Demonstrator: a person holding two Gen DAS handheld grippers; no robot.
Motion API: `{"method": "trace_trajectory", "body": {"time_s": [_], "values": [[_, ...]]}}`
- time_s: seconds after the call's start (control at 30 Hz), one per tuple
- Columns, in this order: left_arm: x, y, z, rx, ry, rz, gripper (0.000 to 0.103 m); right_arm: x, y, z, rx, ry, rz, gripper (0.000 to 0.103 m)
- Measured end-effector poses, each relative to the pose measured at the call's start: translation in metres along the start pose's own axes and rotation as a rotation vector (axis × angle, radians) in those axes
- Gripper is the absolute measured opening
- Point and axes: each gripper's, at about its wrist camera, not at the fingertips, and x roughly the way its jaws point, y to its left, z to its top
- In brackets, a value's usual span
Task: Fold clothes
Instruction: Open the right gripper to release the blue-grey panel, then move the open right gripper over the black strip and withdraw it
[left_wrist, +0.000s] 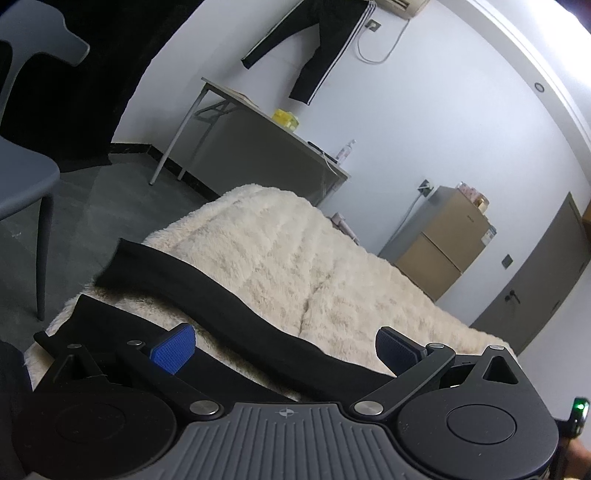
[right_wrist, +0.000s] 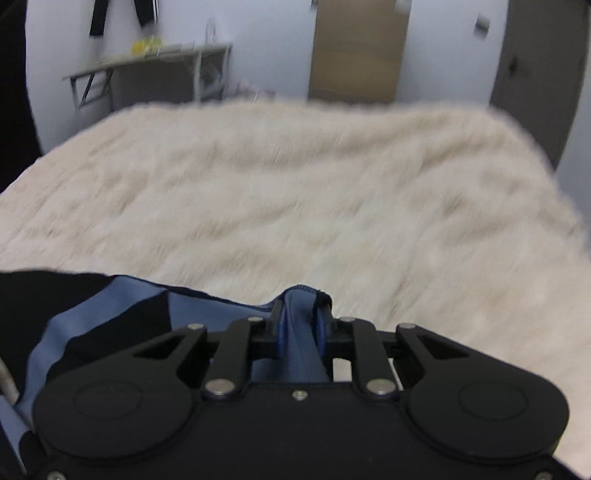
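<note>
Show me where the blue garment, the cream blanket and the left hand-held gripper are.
blue garment (right_wrist: 300, 332): right wrist view, fold pinched between the fingers.
cream blanket (right_wrist: 295, 192): right wrist view, bare middle.
left hand-held gripper (left_wrist: 284, 349): left wrist view, midway between the open fingertips.

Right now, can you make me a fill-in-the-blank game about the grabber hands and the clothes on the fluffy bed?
1. The right gripper is shut on a fold of ____-colored cloth.
2. The left gripper has its jaws ____.
3. The black garment lies on a fluffy ____ blanket.
4. The pads on the left gripper are ____.

Missing words: blue; open; cream; blue
</note>
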Motion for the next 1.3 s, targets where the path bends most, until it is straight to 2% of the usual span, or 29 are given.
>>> {"method": "trace_trajectory", "body": {"time_s": [0.03, 0.07, 0.1, 0.13, 0.2, 0.23, 0.27, 0.3, 0.37, 0.47, 0.5, 0.53, 0.63, 0.7, 0.73, 0.77, 0.83, 0.9, 0.97, 1.03, 1.07, 1.3], "values": [[0.000, -0.001, 0.000, 0.002, -0.002, 0.000, 0.103, 0.001, 0.000, 0.000, -0.006, -0.011, -0.032, 0.017], [0.000, -0.001, -0.001, 0.002, -0.002, 0.000, 0.103, 0.006, 0.001, -0.001, -0.020, -0.001, -0.087, 0.024], [0.000, -0.001, -0.001, 0.002, -0.003, 0.000, 0.103, 0.017, 0.003, -0.003, -0.028, 0.050, -0.131, 0.034], [0.000, -0.001, -0.001, 0.003, -0.006, 0.000, 0.103, 0.026, 0.006, -0.005, -0.044, 0.102, -0.174, 0.036], [-0.001, -0.001, -0.001, 0.007, -0.011, 0.001, 0.103, 0.027, 0.012, -0.006, -0.050, 0.113, -0.246, 0.043], [-0.002, -0.001, -0.001, 0.007, -0.012, 0.001, 0.103, 0.023, 0.014, -0.005, -0.041, 0.094, -0.270, 0.048], [-0.003, -0.001, -0.001, 0.006, -0.013, -0.001, 0.103, 0.010, 0.021, -0.002, -0.023, 0.045, -0.312, 0.056], [-0.003, -0.001, -0.001, 0.003, -0.014, -0.003, 0.103, -0.003, 0.028, 0.001, -0.006, -0.001, -0.343, 0.057], [-0.004, 0.000, 0.000, -0.006, -0.016, -0.009, 0.103, -0.025, 0.051, 0.005, 0.015, -0.034, -0.211, 0.058], [-0.001, 0.001, 0.002, -0.022, -0.008, -0.017, 0.103, -0.055, 0.103, 0.006, -0.017, -0.053, 0.018, 0.070], [-0.001, 0.001, 0.003, -0.024, -0.006, -0.020, 0.103, -0.063, 0.122, 0.005, -0.036, -0.055, 0.093, 0.070], [-0.001, 0.001, 0.003, -0.023, -0.005, -0.022, 0.103, -0.070, 0.137, 0.004, -0.058, -0.059, 0.124, 0.071], [-0.007, 0.000, 0.002, -0.014, -0.017, -0.025, 0.103, -0.095, 0.219, -0.014, -0.151, -0.077, 0.247, 0.072], [-0.011, -0.001, 0.003, -0.005, -0.027, -0.026, 0.103, -0.113, 0.278, -0.031, -0.178, -0.110, 0.347, 0.072], [-0.013, -0.002, 0.003, -0.001, -0.034, -0.027, 0.103, -0.118, 0.292, -0.034, -0.179, -0.126, 0.370, 0.072], [-0.014, -0.002, 0.003, 0.003, -0.040, -0.028, 0.103, -0.125, 0.325, -0.044, -0.176, -0.171, 0.422, 0.072], [-0.018, -0.003, 0.003, 0.010, -0.053, -0.032, 0.103, -0.127, 0.356, -0.046, -0.175, -0.188, 0.461, 0.072], [-0.021, -0.003, 0.005, 0.009, -0.064, -0.039, 0.103, -0.122, 0.390, -0.041, -0.165, -0.186, 0.536, 0.072], [-0.025, -0.001, 0.006, 0.003, -0.078, -0.048, 0.103, -0.117, 0.420, -0.037, -0.207, -0.193, 0.588, 0.072], [-0.033, 0.003, 0.009, -0.016, -0.114, -0.048, 0.103, -0.110, 0.448, -0.033, -0.299, -0.205, 0.616, 0.072], [-0.035, 0.005, 0.010, -0.024, -0.126, -0.048, 0.103, -0.107, 0.470, -0.032, -0.388, -0.219, 0.622, 0.072], [-0.057, 0.027, 0.017, -0.148, -0.255, -0.031, 0.103, -0.110, 0.590, -0.033, -0.806, -0.394, 0.672, 0.072]]}}
